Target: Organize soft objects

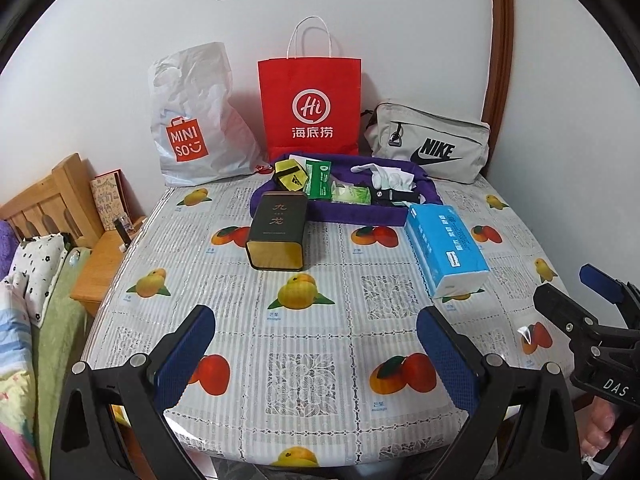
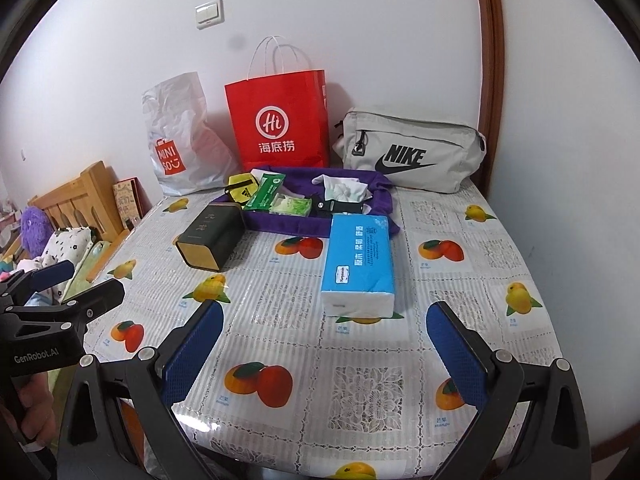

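**Operator:** On the table (image 2: 460, 280), largest first: what are the hazards?

**Technician:** The red paper bag (image 2: 280, 120) and white plastic bag (image 2: 180, 136) stand upright against the wall; a careless reach could probably topple either. The grey pouch (image 2: 412, 152) lies beside them.

**Operator:** And nearer?

**Technician:** The purple cloth (image 2: 376, 184) holds small packets and a white sock. Dragging the cloth would likely spill them. The tissue pack (image 2: 358, 260) lies in front of the cloth; it is soft, and a hard squeeze may crush it. The dark tin (image 2: 212, 240) is rigid and could roll.

**Operator:** Claw state?

**Technician:** Left gripper (image 1: 316, 352) and right gripper (image 2: 326, 348): jaws apart, holding nothing, hovering over the near edge.
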The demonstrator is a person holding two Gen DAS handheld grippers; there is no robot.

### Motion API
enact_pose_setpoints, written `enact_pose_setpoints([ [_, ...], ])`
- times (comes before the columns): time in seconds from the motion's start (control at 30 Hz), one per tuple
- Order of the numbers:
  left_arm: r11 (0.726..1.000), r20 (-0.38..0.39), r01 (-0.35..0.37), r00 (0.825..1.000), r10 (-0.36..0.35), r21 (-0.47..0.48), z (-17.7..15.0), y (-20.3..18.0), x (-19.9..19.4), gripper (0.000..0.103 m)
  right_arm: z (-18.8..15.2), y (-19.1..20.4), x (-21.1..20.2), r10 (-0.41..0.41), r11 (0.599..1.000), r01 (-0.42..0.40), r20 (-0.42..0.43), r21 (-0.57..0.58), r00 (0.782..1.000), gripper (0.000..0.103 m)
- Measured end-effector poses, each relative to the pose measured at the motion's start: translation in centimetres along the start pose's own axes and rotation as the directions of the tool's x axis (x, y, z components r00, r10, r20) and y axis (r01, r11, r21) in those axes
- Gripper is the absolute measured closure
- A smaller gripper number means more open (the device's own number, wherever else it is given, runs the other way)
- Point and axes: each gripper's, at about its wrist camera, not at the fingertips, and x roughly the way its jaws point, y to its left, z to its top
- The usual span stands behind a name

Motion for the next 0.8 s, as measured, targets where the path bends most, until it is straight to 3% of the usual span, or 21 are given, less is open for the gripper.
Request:
enact_pose_setpoints([
  [0.8,1.000,0.005,-0.001,1.000,0.001,0.003,-0.02,-0.03,-0.22,0.001,-0.06,-0.19,-0.07,0.000,1.000,0.000,0.000,0.002,1.000,0.003],
])
